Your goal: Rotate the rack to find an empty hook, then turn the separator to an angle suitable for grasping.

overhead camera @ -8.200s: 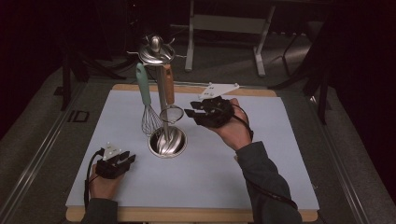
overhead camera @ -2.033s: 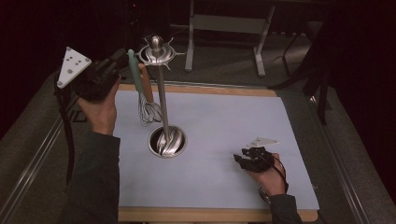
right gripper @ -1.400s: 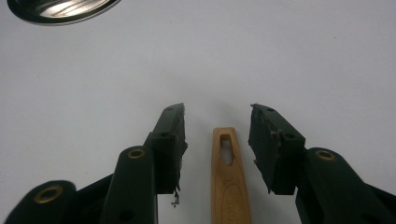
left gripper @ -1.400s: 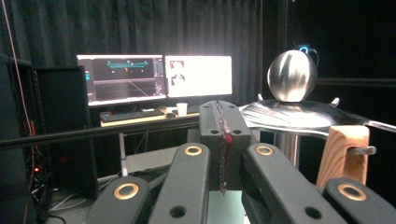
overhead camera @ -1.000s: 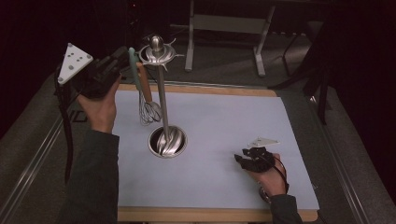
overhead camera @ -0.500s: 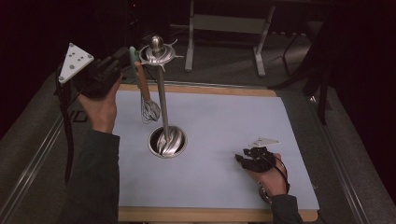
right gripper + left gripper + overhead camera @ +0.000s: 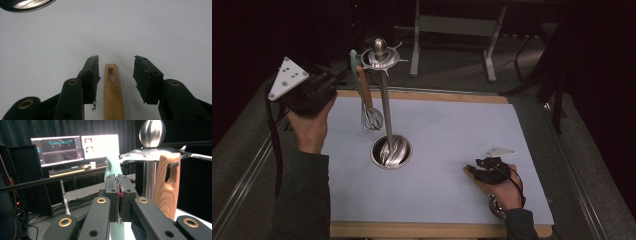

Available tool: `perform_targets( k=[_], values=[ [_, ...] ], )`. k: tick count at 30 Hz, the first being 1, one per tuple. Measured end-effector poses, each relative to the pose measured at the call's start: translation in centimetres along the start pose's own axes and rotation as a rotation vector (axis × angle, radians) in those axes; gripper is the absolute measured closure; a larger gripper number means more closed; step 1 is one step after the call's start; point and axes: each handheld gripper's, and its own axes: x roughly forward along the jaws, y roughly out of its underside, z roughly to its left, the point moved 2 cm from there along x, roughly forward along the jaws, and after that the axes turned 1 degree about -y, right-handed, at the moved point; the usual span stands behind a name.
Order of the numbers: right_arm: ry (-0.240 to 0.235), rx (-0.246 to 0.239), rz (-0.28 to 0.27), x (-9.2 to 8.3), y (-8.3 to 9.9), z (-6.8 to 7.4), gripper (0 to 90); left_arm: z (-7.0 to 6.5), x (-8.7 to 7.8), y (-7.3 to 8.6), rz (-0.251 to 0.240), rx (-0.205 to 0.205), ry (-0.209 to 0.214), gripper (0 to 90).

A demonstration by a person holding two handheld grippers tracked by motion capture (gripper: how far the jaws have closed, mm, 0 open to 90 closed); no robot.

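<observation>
Utensil with green handle [image 7: 113, 166] is by the stand [image 7: 382, 55], just behind my left hand-held gripper [image 7: 119, 180]. Its almost closed jaws have just been opening, with nothing between them. The handle seems light, stiff and smooth, so I would grip it mid-handle. My right hand-held gripper [image 7: 116, 60] is open around a wooden handle [image 7: 113, 95] on the worktop [image 7: 452, 125].

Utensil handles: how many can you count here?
3. A teal handle behind the left gripper's shut jaws, a wooden handle hooked on the stand beside it, and a second wooden handle flat on the mat between the right gripper's open jaws.
</observation>
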Motion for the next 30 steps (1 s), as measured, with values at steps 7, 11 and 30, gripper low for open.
perform_targets(
  k=[7,11,30],
  values=[
    [0.001,-0.001,0.004,-0.1,0.1,-0.1,55.0,0.2,-0.9,1.7,0.042,-0.005,0.003,87.6],
    [0.001,0.001,0.004,-0.3,0.0,-0.2,55.0,0.1,-1.3,3.1,0.069,-0.007,0.015,87.2],
    [0.05,-0.032,0.035,-1.5,0.0,-1.2,63.8,-0.9,-2.4,13.3,0.241,-0.069,0.02,83.8]
  ],
)
